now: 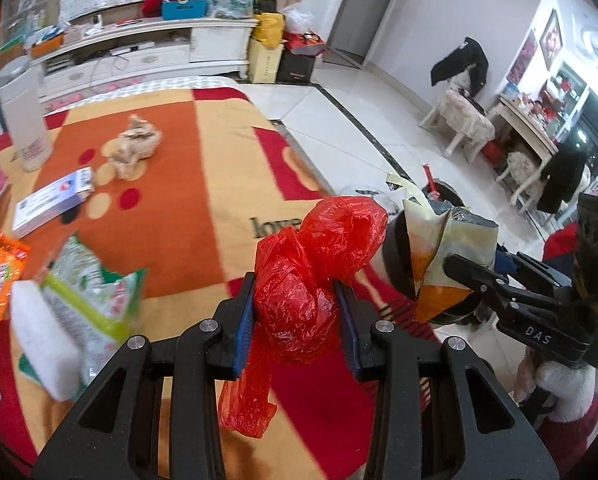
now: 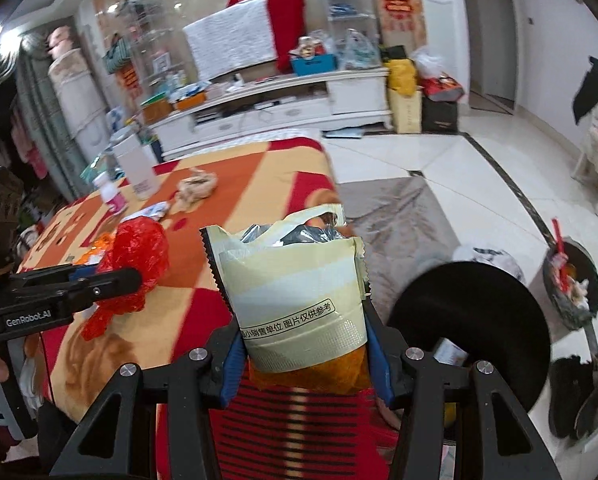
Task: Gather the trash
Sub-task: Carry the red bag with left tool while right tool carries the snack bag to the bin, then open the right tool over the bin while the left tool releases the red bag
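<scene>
The left gripper (image 1: pixel 295 316) points forward and downward, its jaws clamped on a red plastic bag (image 1: pixel 319 264). At its three o'clock, the right gripper (image 2: pixel 305 354) tilts likewise, jaws pinching a snack packet (image 2: pixel 295 296).

My left wrist camera looks forward and down along my left gripper (image 1: pixel 297 320), close over the blanket-covered table (image 1: pixel 203 184); my right wrist camera likewise; both share the table and the white TV cabinet (image 2: pixel 299 108) at upper frame.
</scene>
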`<state>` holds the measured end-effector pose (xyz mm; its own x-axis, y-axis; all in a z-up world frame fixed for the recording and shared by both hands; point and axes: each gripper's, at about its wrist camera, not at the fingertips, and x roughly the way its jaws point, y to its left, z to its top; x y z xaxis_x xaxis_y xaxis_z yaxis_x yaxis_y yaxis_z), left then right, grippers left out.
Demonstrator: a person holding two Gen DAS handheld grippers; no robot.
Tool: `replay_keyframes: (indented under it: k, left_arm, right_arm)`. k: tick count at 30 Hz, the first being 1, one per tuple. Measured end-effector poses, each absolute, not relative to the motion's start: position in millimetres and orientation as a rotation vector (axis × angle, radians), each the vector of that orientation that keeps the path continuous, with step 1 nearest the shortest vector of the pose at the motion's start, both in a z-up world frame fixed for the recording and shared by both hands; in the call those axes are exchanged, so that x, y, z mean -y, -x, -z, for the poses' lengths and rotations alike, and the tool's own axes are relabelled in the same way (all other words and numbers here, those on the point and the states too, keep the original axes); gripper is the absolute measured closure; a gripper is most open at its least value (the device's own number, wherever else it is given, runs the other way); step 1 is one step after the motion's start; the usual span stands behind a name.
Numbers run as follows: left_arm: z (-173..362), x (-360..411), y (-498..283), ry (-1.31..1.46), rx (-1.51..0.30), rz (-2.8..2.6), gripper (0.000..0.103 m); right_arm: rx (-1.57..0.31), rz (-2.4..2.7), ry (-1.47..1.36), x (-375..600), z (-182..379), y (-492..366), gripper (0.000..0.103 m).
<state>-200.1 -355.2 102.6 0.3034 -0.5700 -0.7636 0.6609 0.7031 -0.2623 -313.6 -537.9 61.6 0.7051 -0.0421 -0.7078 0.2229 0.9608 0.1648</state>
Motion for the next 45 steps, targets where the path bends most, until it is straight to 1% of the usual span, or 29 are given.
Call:
replay_keyframes:
  k: [11,25,27,29,31,33,35,37,38,39,45]
  left_arm:
    - [-89,424,206,-0.086,-1.035,0.937,0.068]
    - [-75,511,215,-0.015,-1.117,1.096,0.068]
    - [-72,521,215,0.003,-1.129,1.112,0.068]
    - [-71,528,217,0.021,-1.141,1.125,0.068]
    - [-68,534,217,0.030,-1.154,1.131,0.068]
    - [-65,538,216,0.036,-1.159,1.136,0.066]
    - [-61,539,216,0.033,-1.168,1.134,0.064]
    - [-58,540,215,0.025,-1.174,1.120,0.056]
    - [-57,538,213,0.026,-1.176,1.113,0.047]
    - [-56,536,212,0.033,-1.178,1.107,0.042]
    - [-54,530,209,0.047,-1.190,1.095,0.041]
  right_arm:
    - [-0.796,0.283,-0.307,598,-47,347,0.052]
    - [-0.833,0.449,-0.374,659,-23,364,0.049]
    - [-0.837,0.457,-0.381,663,-20,364,0.048]
    - [-0.839,0.462,-0.389,667,-17,365,0.044]
    - [-0.841,0.466,-0.397,669,-14,366,0.043]
    - [-0.843,0.467,-0.400,670,-13,367,0.042]
    - [-0.846,0.472,-0.407,671,-11,368,0.036]
    - [-0.846,0.475,-0.418,671,-11,369,0.030]
    - [-0.847,0.474,-0.425,672,-11,369,0.029]
    - [-0.847,0.473,-0.429,672,-11,370,0.028]
    - [-0.840,0.459,-0.432,668,-14,369,0.025]
